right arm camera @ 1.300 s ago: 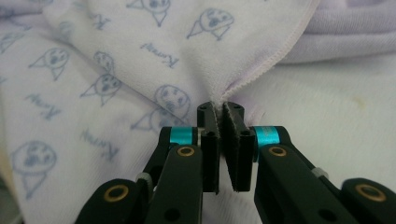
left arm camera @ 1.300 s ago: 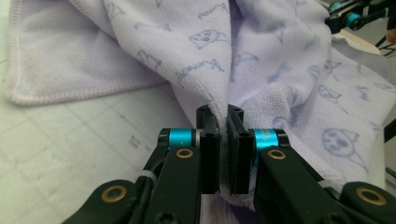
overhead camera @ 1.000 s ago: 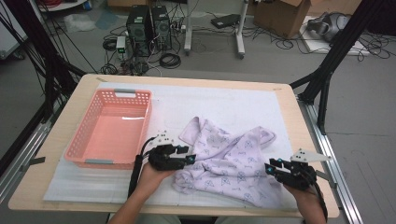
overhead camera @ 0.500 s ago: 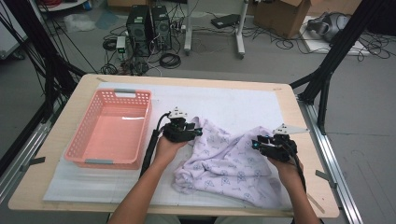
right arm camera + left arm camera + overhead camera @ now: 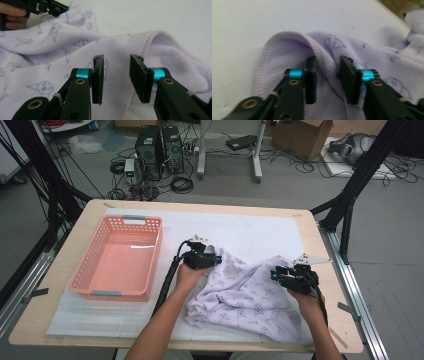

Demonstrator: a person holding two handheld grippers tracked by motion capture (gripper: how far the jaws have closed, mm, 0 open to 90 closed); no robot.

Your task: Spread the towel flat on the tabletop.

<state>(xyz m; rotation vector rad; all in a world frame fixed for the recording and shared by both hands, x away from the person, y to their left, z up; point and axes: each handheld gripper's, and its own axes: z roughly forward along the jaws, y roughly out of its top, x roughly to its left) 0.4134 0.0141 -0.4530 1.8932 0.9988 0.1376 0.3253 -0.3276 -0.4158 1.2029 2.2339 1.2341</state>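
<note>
A lilac cloth (image 5: 245, 295) printed with small drawings lies rumpled on the white mat (image 5: 250, 227) at the near right. My left gripper (image 5: 215, 261) is at its far left corner. In the left gripper view the jaws have just been closing and stand open (image 5: 325, 65) around a raised fold of the hemmed edge (image 5: 294, 35). My right gripper (image 5: 276, 274) is at the cloth's right corner, open (image 5: 116, 62), the stitched hem (image 5: 147, 41) running between its pads. The left gripper (image 5: 47, 7) also shows far off in the right gripper view.
A pink plastic basket (image 5: 156, 255) stands on the left of the mat with nothing in it. The wooden table's (image 5: 320, 250) right edge runs close to my right hand. Bare mat stretches beyond the cloth toward the far edge.
Both hands moved away from the person, toward the cloth's far corners. The cloth has bunched up between them. The left gripper's jaws have narrowed around the hem.
</note>
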